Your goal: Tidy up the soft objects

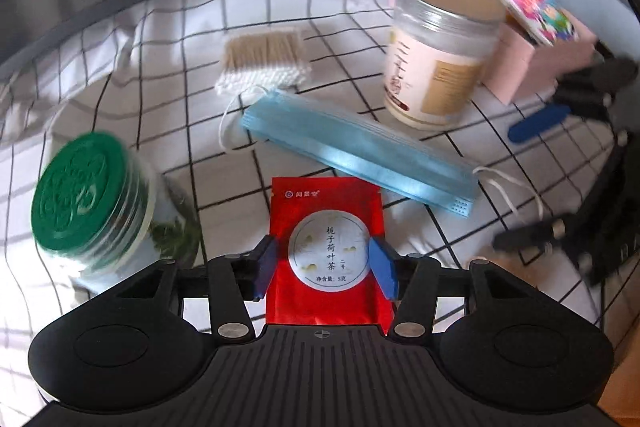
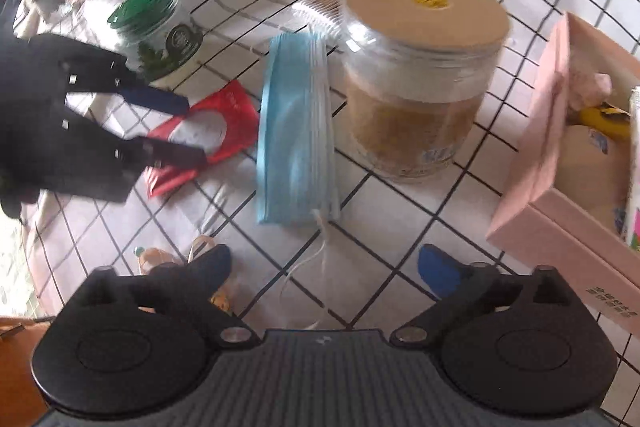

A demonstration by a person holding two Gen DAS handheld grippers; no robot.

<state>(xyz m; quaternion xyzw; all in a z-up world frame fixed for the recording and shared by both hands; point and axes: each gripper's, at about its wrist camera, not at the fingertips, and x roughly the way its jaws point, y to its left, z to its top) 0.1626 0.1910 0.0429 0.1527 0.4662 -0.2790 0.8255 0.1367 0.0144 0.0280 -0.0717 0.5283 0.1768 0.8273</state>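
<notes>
A home table: checked tablecloth (image 1: 280, 7), jars, cotton swabs (image 1: 262, 65).

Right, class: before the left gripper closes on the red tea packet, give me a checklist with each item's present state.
1. Red tea packet between the left gripper fingers: ok.
2. Fingers not yet pressing it: ok.
3. Packet lying flat on the checked cloth: ok.
4. Blue masks outside the fingers: ok.
5. Right gripper open, holding nothing: ok.
6. Room in the pink box: cannot tell.
</notes>
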